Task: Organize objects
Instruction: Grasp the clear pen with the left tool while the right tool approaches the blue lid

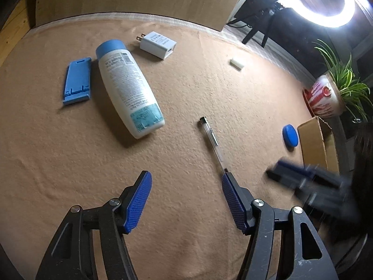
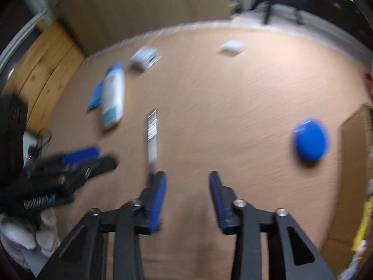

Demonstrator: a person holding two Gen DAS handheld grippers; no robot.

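From the left wrist camera, the left gripper [image 1: 186,186] hangs over the table [image 1: 186,221] with its jaws standing wide and nothing between them. A clear pen [image 1: 211,142] lies on the cloth just ahead, its near end meeting the tip of the right-hand blue pad in the picture; whether they touch I cannot tell. Farther off to the left a white bottle [image 1: 127,88] with a blue cap lies on its side, back label up, a teal patch near its base. Just beside it lies a flat blue phone stand [image 1: 77,81]. Beyond the bottle sits a white plug adapter [image 1: 158,44], prongs pointing left. A small white block [image 1: 236,64] lies apart to the right, and a round blue lid [image 1: 290,136] rests near a cardboard box [image 1: 317,144]. The right gripper [image 1: 293,175] shows blurred at the right edge. The table wears a peach, nubbly cloth; a ring light [image 1: 321,2] glares at top right, above a potted plant [image 1: 331,91].

The right wrist view is smeared. The right gripper [image 2: 187,177] has its jaws partly apart, empty. The pen [image 2: 152,137] lies ahead of its left pad, the bottle [image 2: 112,100] and adapter [image 2: 145,58] beyond, the blue lid [image 2: 310,140] to the right. The left gripper [image 2: 91,157] enters from the left.
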